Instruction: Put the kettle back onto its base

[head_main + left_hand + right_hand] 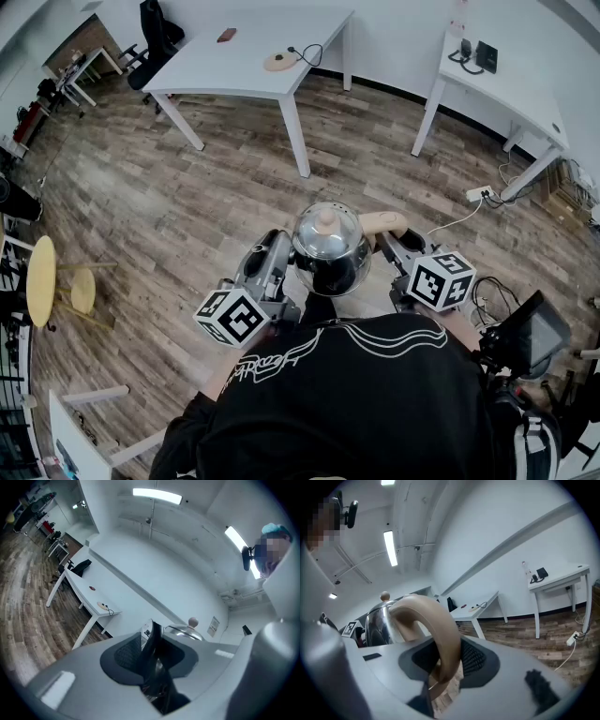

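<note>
While the head view shows the steel kettle (328, 251) held in the air at the person's chest, between both grippers, only the right gripper view shows the right gripper (445, 660) clamped on its tan handle (433, 620). The left gripper view shows the left gripper (152, 660) pinching a thin dark part (151, 641) on the opposite side. The lid (183, 631) is on, hiding any contents, and the round base (278, 62) lies well apart on the far white table (234, 66).

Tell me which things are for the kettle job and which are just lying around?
For the job: shiny round metal kettle with a tan handle, held by the left gripper and right gripper; flat round tan base with a black cord, on the white table.
Lying about: black office chair; yellow round stool; white power strip.
</note>
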A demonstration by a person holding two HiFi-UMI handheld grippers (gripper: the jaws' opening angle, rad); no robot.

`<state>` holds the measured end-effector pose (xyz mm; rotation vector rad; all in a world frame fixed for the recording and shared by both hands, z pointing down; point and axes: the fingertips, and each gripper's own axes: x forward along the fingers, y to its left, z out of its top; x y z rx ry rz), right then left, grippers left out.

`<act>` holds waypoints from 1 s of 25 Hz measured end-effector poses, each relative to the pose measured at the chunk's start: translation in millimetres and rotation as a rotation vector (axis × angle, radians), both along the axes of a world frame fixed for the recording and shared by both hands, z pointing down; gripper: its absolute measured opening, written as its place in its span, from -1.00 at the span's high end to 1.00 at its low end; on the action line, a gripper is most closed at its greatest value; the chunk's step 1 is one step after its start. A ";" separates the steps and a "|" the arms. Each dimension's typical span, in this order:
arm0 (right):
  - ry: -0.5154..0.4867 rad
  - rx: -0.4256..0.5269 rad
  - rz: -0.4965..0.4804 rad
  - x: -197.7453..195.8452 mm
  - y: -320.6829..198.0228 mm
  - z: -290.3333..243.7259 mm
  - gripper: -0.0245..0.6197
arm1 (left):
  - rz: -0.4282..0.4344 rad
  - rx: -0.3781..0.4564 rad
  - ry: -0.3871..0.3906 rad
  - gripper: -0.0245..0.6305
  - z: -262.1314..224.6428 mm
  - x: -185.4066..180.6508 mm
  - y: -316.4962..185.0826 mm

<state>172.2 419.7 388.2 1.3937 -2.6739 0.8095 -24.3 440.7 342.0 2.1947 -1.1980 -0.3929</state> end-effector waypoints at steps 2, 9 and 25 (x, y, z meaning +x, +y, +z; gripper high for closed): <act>0.003 -0.002 -0.001 -12.0 -31.4 3.1 0.56 | 0.006 -0.004 0.001 0.64 3.8 -11.9 -30.8; 0.019 -0.025 -0.003 -71.8 -157.0 3.7 0.56 | 0.019 -0.023 0.007 0.64 4.0 -72.1 -160.9; 0.029 0.006 0.016 -117.4 -326.4 -5.4 0.56 | 0.092 0.031 -0.020 0.64 -8.7 -115.3 -345.0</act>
